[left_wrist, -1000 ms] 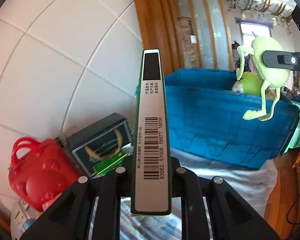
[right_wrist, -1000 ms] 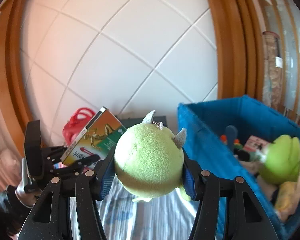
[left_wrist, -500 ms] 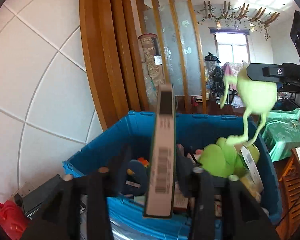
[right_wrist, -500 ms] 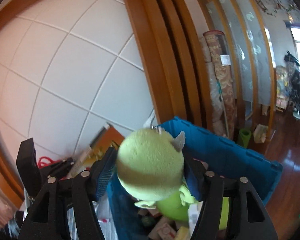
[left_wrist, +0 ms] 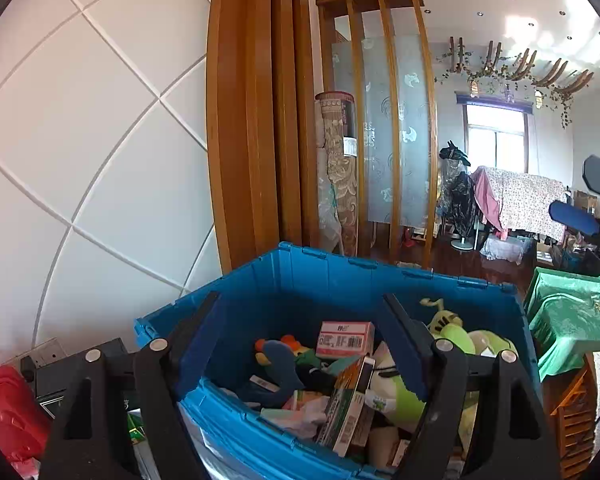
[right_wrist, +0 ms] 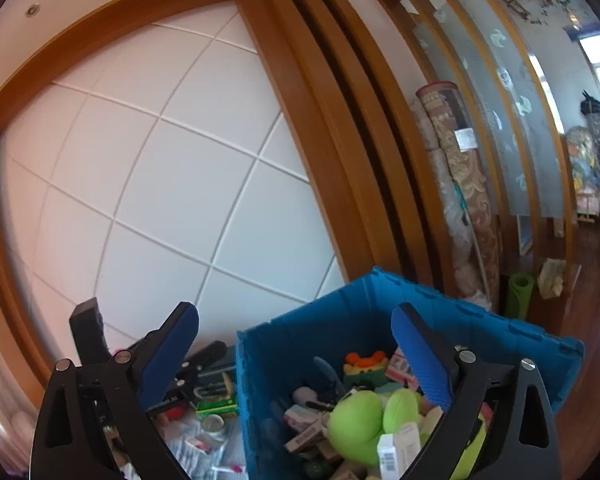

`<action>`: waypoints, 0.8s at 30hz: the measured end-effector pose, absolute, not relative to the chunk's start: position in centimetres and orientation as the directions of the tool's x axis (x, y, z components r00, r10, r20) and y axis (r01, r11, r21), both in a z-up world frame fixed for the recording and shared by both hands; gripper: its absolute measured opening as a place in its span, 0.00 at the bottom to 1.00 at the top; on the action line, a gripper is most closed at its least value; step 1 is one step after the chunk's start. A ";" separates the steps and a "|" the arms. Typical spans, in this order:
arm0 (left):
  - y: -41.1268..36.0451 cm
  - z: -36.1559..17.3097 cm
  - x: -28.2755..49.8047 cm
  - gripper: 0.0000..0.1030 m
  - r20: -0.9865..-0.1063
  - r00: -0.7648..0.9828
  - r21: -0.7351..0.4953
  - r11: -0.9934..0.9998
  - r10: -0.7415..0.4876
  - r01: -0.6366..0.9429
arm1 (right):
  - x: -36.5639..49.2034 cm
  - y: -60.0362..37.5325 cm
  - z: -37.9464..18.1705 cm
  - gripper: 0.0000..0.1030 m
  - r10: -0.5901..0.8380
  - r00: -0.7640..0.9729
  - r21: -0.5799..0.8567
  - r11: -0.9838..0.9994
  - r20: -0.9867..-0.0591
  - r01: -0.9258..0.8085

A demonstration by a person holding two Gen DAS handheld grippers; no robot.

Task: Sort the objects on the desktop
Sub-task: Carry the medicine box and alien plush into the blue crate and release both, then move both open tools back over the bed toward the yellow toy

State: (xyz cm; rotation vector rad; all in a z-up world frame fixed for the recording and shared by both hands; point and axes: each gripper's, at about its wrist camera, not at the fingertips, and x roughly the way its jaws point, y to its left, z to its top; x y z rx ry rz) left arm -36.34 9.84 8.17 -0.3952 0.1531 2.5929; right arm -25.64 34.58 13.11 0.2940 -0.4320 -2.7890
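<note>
Left black two-finger gripper with blue pads (left_wrist: 302, 344) opening, nothing between the jaws; right black two-finger gripper with blue pads (right_wrist: 296, 354) likewise opening wide and empty, both poised above the blue plastic storage crate (left_wrist: 332, 276). Just below the left jaws, inside the crate: a slim green cardboard box with a barcode edge (left_wrist: 350, 404) lying tilted on the heap, touching a soft green plush toy (left_wrist: 396, 394). Below the right jaws: a round lime-green plush figure (right_wrist: 356, 420) resting on top of small cartons and a white barcoded packet (right_wrist: 388, 454). Judging from this, two more items dropped and sorted; crate already well filled, with a pink-and-white carton (left_wrist: 345, 338) and a dark blue stuffed toy (left_wrist: 278, 364) further back. Still left, apparently: a red plastic toy bag (left_wrist: 8, 408) and a dark box (left_wrist: 72, 376) beside the crate against the white panelled wall (left_wrist: 100, 160), plus scattered packets and a small can (right_wrist: 212, 424) on the cloth outside the crate's left wall. Sorting seemingly past halfway, not finished.
</note>
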 end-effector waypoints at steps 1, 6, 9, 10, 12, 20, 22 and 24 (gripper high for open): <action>9.4 7.8 -35.8 0.75 -0.300 -0.834 0.041 -0.868 0.463 -0.496 | -25.4 34.0 13.1 0.96 -0.333 -0.931 0.307 -0.911 -0.150 0.276; 7.0 6.4 -33.4 0.75 -0.306 -0.897 0.098 -0.927 0.319 -0.363 | -24.6 30.6 13.3 0.96 -0.392 -0.909 0.254 -0.901 -0.138 0.350; 4.2 5.4 -31.8 0.75 -0.260 -0.950 0.114 -0.971 0.175 -0.211 | -24.4 28.5 13.1 0.96 -0.432 -0.891 0.235 -0.889 -0.138 0.394; 2.9 5.1 -31.5 0.75 -0.265 -0.952 0.091 -0.979 0.153 -0.183 | -24.3 27.7 13.0 0.96 -0.442 -0.886 0.228 -0.885 -0.142 0.406; -0.1 4.2 -30.9 0.75 -0.281 -0.954 0.042 -0.992 0.103 -0.120 | -24.3 26.2 12.7 0.96 -0.466 -0.872 0.224 -0.875 -0.150 0.429; -11.6 0.5 -25.7 0.75 -0.319 -0.922 0.078 -0.975 -0.221 0.207 | -23.3 18.4 11.0 0.96 -0.545 -0.815 0.245 -0.832 -0.195 0.498; -14.8 0.2 -23.9 0.75 -0.326 -0.913 0.064 -0.969 -0.245 0.237 | -22.7 16.0 10.5 0.96 -0.566 -0.797 0.257 -0.818 -0.209 0.514; -17.4 -0.3 -22.4 0.75 -0.329 -0.898 0.088 -0.956 -0.293 0.280 | -22.1 13.4 9.8 0.96 -0.579 -0.782 0.263 -0.810 -0.228 0.523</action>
